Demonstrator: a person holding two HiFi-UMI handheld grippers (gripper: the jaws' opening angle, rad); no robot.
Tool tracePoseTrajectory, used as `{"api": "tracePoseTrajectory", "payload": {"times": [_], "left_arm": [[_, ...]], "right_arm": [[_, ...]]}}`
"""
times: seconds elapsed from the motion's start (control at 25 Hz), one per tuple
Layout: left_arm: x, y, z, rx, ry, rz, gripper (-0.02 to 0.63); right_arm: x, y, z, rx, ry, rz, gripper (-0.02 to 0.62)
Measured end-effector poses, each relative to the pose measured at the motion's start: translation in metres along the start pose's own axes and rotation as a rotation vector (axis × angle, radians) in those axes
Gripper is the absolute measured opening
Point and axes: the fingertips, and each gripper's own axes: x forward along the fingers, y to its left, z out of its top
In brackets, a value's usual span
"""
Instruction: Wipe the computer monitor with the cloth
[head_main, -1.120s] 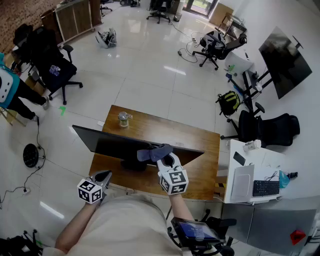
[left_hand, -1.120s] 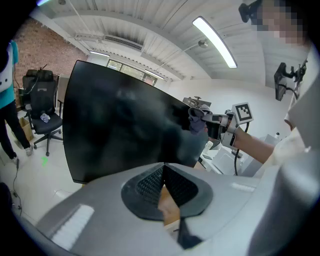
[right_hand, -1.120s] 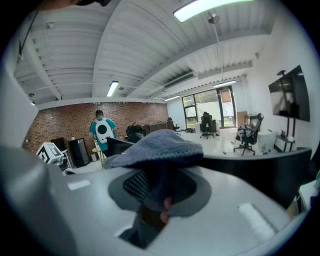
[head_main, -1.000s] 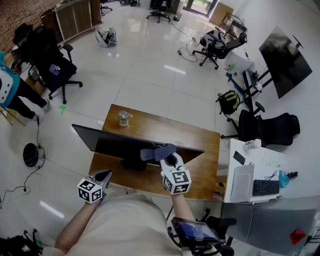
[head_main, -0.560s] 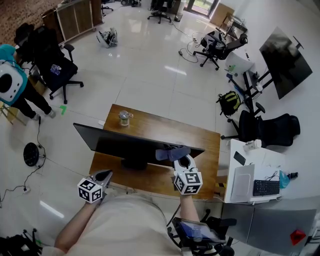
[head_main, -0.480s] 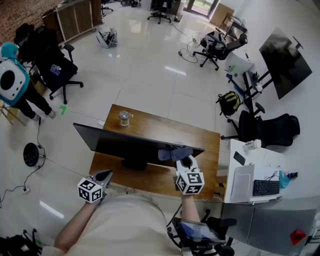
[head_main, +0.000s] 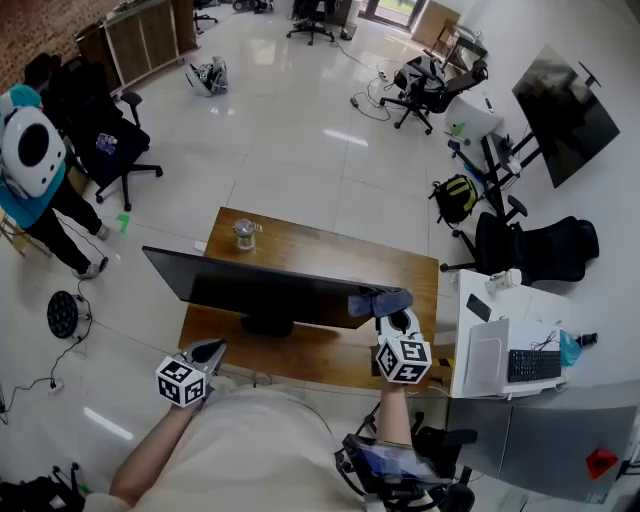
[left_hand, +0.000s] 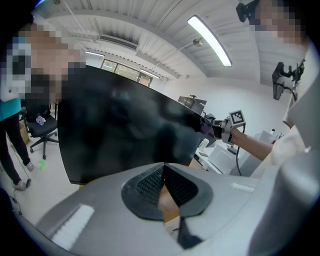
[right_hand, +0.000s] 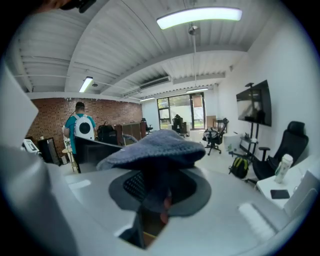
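The black monitor (head_main: 262, 288) stands on a wooden desk (head_main: 330, 258); its dark screen (left_hand: 120, 132) fills the left gripper view. A grey-blue cloth (head_main: 378, 300) sits at the monitor's upper right corner, with my right gripper (head_main: 389, 310) shut on it. In the right gripper view the cloth (right_hand: 155, 147) bulges out over the jaws, and the monitor (right_hand: 95, 149) lies to the left. My left gripper (head_main: 207, 352) hangs low in front of the desk's near left edge. Its jaws are shut with nothing between them (left_hand: 163, 175).
A glass jar (head_main: 244, 233) stands at the desk's far left. The monitor's stand (head_main: 266, 325) rests mid-desk. A white side table (head_main: 500, 345) with a laptop and keyboard is at right, with a black chair (head_main: 535, 250) behind it. A person with a backpack (head_main: 35, 160) stands far left.
My right gripper has slid the cloth to the right along the monitor's top edge, from near the middle to the right corner. The left gripper has stayed put. The person at left has moved.
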Motion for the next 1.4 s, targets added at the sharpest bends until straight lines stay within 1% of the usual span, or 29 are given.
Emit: {"api": "tracePoseTrajectory", "payload": {"times": [0.2, 0.32, 0.44, 1.08, 1.4], "left_arm": [[-0.001, 0.0, -0.003, 0.002, 0.005, 0.009, 0.003], [-0.004, 0.002, -0.003, -0.001, 0.004, 0.019, 0.003], [-0.005, 0.001, -0.006, -0.007, 0.009, 0.025, 0.003], [-0.009, 0.001, -0.018, -0.02, 0.048, 0.039, 0.003], [-0.009, 0.011, -0.014, -0.036, 0.045, 0.067, 0.003]], "right_arm": [[-0.005, -0.024, -0.005, 0.035, 0.0, -0.041, 0.08], [-0.004, -0.03, -0.012, 0.072, 0.006, -0.052, 0.08], [-0.002, -0.032, -0.026, 0.088, 0.031, -0.055, 0.08], [0.017, -0.041, -0.129, 0.159, 0.214, -0.051, 0.08], [0.029, -0.044, -0.192, 0.175, 0.341, -0.049, 0.08]]}}
